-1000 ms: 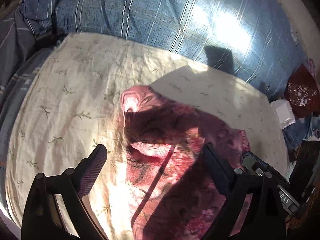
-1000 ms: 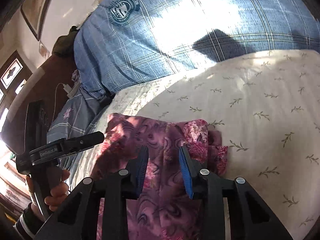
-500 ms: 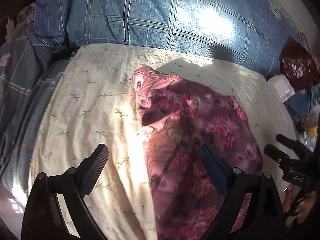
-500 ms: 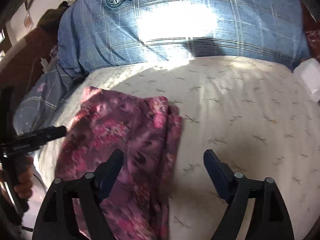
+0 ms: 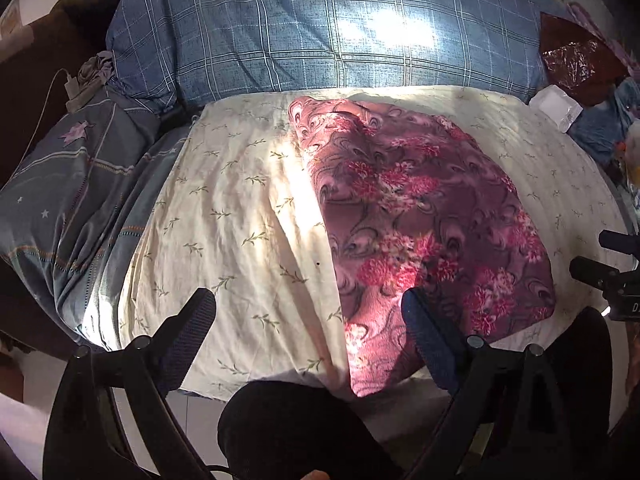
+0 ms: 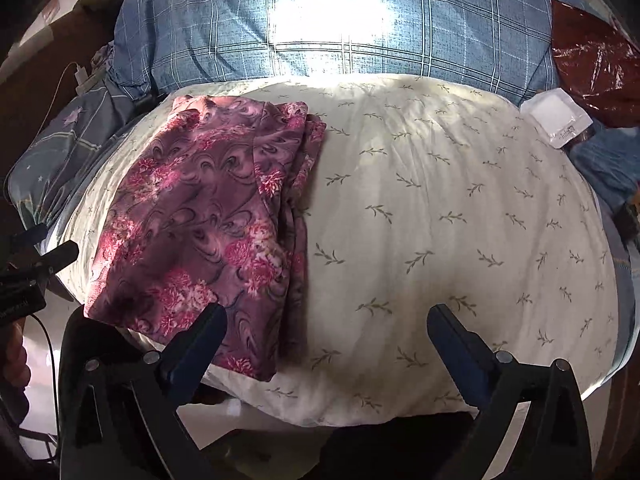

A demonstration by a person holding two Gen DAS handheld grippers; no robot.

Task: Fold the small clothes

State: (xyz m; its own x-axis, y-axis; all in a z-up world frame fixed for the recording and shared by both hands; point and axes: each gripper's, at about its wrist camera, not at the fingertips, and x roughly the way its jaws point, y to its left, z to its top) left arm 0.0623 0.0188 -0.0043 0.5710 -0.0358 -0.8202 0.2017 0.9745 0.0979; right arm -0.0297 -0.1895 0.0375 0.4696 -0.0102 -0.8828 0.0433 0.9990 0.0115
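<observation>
Pink floral garment (image 6: 208, 220) is lying folded on the cream sheet (image 6: 440, 200), reaching its near edge, below the blue pillow (image 6: 360, 20). Right claw (image 6: 324, 332) is spreading wide, gripping nothing; left claw (image 5: 308, 320) is hanging wide too.

I see a pink-and-mauve floral swirl-print garment (image 5: 420, 216) on a cream sheet with small green leaf sprigs (image 6: 440, 208), and a blue plaid pillow with white grid lines (image 5: 320, 40).

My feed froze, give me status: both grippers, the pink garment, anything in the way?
Left gripper open, empty. Right gripper jaws opening, nothing between. Pink floral garment lies folded on cream sheet. Nothing in the way.
</observation>
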